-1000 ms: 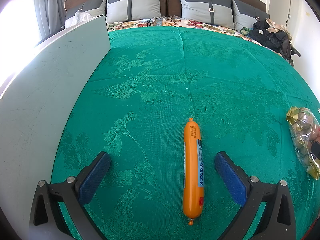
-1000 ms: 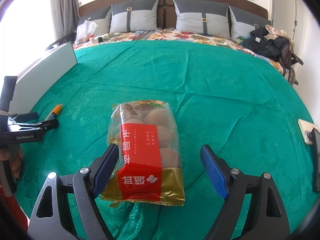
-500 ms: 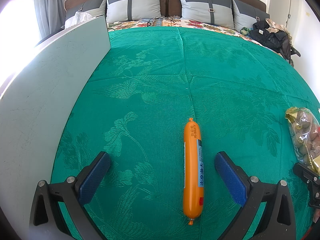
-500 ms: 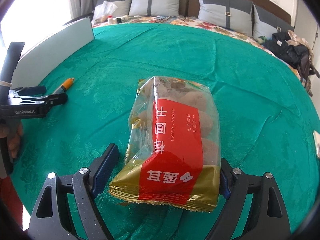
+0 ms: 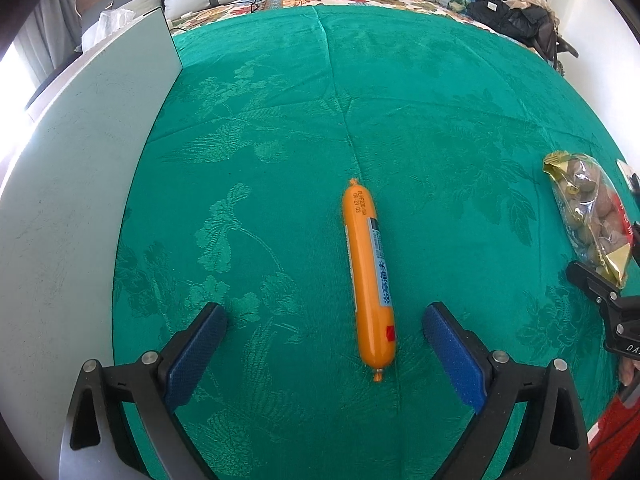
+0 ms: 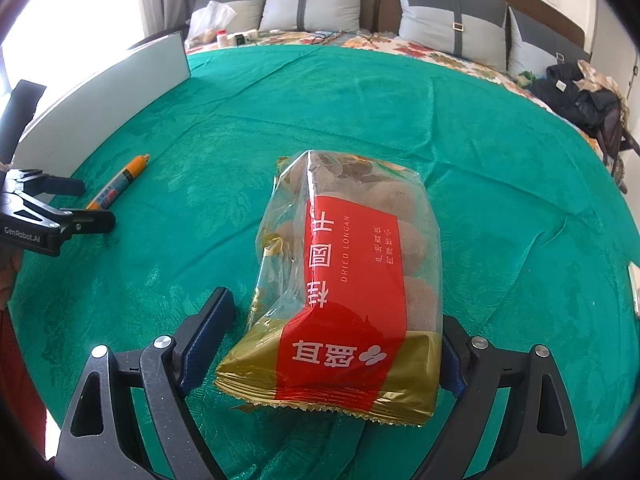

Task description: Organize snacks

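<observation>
In the left wrist view, the left gripper (image 5: pixel 324 330) hangs over a green bedspread (image 5: pixel 420 120) with its blue pads spread wide; its jaws have just been closing a little, yet neither pad touches anything. An orange sausage stick (image 5: pixel 368 276) lies lengthwise on the cloth between the pads, nearer the right-hand one, its lower knotted end pointing toward the bottom of the frame. A pale grey board (image 5: pixel 68 200) runs up the left side of that frame, standing on edge along the bedspread. At the right edge of the frame lies a bag of dried longan (image 5: pixel 588 220), with the tip of the other tool just below it. In the right wrist view, the right gripper (image 6: pixel 332 340) straddles that same bag (image 6: pixel 348 280), which fills the centre and lower middle of the frame, its red label and gold bottom seam facing the camera. The jaws have just been opening; the left-hand pad stands clear of the bag's side, while the right-hand pad is hidden behind the bag's corner, so contact on that side cannot be told, and the bag rests on the bedspread rather than being squeezed. At the left of this frame the sausage stick (image 6: pixel 118 184) appears beside the board (image 6: pixel 104 96), between the fingers of the left tool. Grey pillows (image 6: pixel 316 4) line the headboard along the top of the frame.
</observation>
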`<move>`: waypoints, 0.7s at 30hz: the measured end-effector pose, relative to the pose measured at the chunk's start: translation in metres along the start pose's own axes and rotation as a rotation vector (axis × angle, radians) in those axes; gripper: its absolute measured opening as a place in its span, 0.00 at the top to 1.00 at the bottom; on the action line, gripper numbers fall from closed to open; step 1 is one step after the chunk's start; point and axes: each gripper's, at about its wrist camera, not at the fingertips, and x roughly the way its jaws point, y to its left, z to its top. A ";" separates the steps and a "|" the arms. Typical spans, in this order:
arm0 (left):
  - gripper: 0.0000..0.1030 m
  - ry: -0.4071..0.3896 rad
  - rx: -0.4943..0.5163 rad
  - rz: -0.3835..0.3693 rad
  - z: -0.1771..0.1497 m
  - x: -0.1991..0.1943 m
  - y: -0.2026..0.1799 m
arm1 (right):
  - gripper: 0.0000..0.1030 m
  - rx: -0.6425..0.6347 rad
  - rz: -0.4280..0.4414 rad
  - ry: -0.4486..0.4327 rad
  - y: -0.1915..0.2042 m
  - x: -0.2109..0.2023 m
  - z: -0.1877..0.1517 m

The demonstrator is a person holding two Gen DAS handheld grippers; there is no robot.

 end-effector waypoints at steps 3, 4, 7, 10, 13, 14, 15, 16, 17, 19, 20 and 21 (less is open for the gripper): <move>0.17 -0.012 0.001 -0.004 0.000 -0.001 -0.009 | 0.11 0.000 0.000 0.000 0.000 0.000 0.000; 0.21 -0.019 -0.004 -0.001 0.002 -0.001 -0.012 | 0.11 0.000 0.000 0.000 0.000 0.000 0.000; 0.78 -0.046 -0.011 0.007 0.008 -0.006 -0.019 | 0.11 0.000 0.000 0.000 0.000 0.000 0.000; 0.85 -0.047 -0.006 0.031 0.007 -0.009 -0.023 | 0.11 -0.001 0.000 -0.001 0.000 0.000 0.000; 0.85 -0.062 -0.039 0.006 -0.005 -0.014 -0.021 | 0.11 -0.001 0.000 -0.001 0.000 0.000 0.000; 0.85 -0.065 -0.063 -0.017 -0.010 -0.016 -0.019 | 0.11 -0.001 0.000 -0.001 0.000 0.000 0.000; 0.85 -0.068 -0.088 -0.042 -0.014 -0.020 -0.016 | 0.11 -0.001 0.000 -0.001 0.000 0.000 0.000; 0.85 -0.070 -0.111 -0.066 -0.018 -0.023 -0.013 | 0.11 -0.003 0.000 -0.001 0.000 0.000 -0.001; 0.85 -0.073 -0.130 -0.086 -0.021 -0.026 -0.010 | 0.11 -0.007 0.000 -0.002 0.000 -0.001 -0.001; 0.85 -0.080 -0.158 -0.112 -0.026 -0.034 -0.007 | 0.13 -0.017 -0.008 0.002 0.001 -0.002 -0.002; 0.85 -0.086 -0.167 -0.120 -0.029 -0.038 -0.005 | 0.13 -0.021 -0.015 0.010 0.003 -0.003 -0.002; 0.85 -0.095 -0.173 -0.127 -0.031 -0.042 -0.005 | 0.13 -0.026 -0.020 0.015 0.004 -0.006 -0.001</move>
